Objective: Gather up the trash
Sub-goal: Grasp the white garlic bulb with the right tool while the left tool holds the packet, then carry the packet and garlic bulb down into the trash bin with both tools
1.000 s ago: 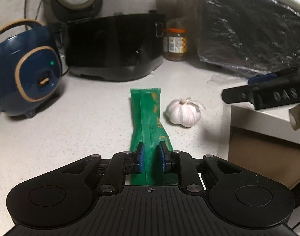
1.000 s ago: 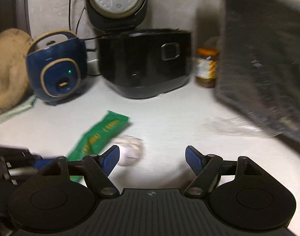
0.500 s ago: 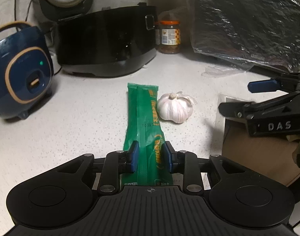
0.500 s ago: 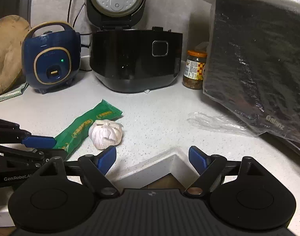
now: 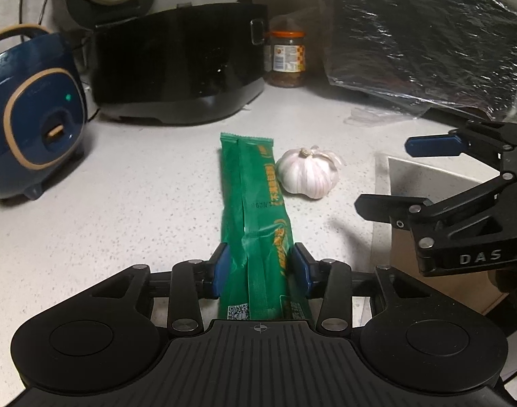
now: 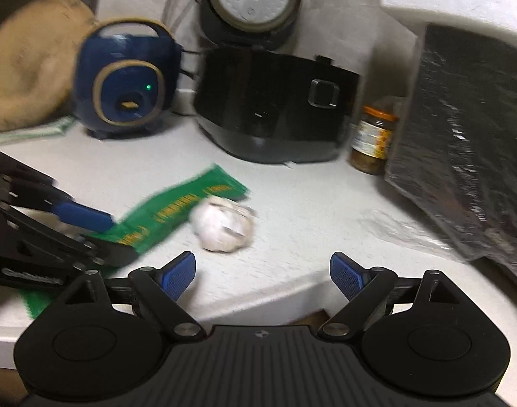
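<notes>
On the table, the green wrapper (image 5: 258,224) lies between the left tool's (image 5: 262,268) opening pads, garlic bulb (image 5: 307,174) at its 2 o'clock, so the empty, still-widening right tool (image 6: 262,276) risks grabbing garlic instead.

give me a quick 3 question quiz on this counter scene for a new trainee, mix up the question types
1. True or false: the garlic bulb lies on the counter right beside the green wrapper.
2. Multiple choice: what is between the fingers of the left gripper? A) the garlic bulb B) the green wrapper C) the jar
3. Fill in: the right gripper has ____ between its fingers.

Key: 1 true; 2 B; 3 nothing. The left gripper's jaws are opening with the wrapper between them; the right gripper's jaws are opening too, on empty air.
</notes>
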